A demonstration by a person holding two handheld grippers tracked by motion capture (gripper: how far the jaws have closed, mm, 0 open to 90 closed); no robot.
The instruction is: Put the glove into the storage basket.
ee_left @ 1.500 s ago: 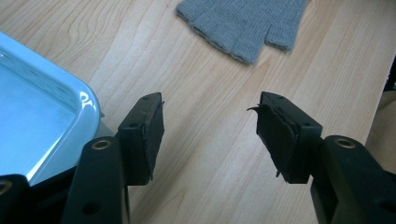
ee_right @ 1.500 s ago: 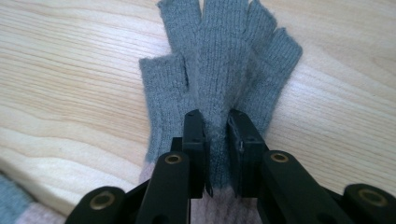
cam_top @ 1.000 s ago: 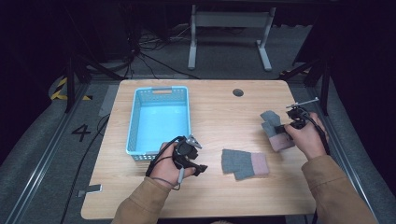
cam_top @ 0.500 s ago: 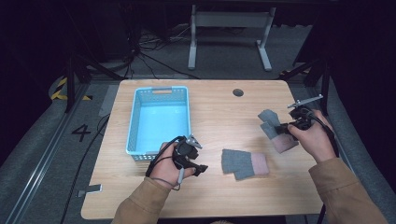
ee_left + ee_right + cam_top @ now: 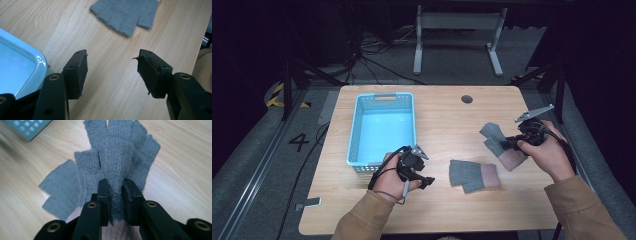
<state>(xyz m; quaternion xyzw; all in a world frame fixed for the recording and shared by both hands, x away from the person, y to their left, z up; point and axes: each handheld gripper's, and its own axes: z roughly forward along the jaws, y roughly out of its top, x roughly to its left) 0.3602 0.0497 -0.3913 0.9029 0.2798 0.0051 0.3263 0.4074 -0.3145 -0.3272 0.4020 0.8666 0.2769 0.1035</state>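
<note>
Light wood table (image 5: 437,112), dark room, grey floor (image 5: 257,150)

table (image 5: 437,120) lit from above, surroundings dark; basket (image 5: 27,127) corner blurred.

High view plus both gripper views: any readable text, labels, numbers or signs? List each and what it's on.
"4": dark numeral on the grey floor, left of the table.
No readable text on the blue basket, the gloves or the grippers.
The yellow-and-black striped marking on the floor carries no text.
</note>
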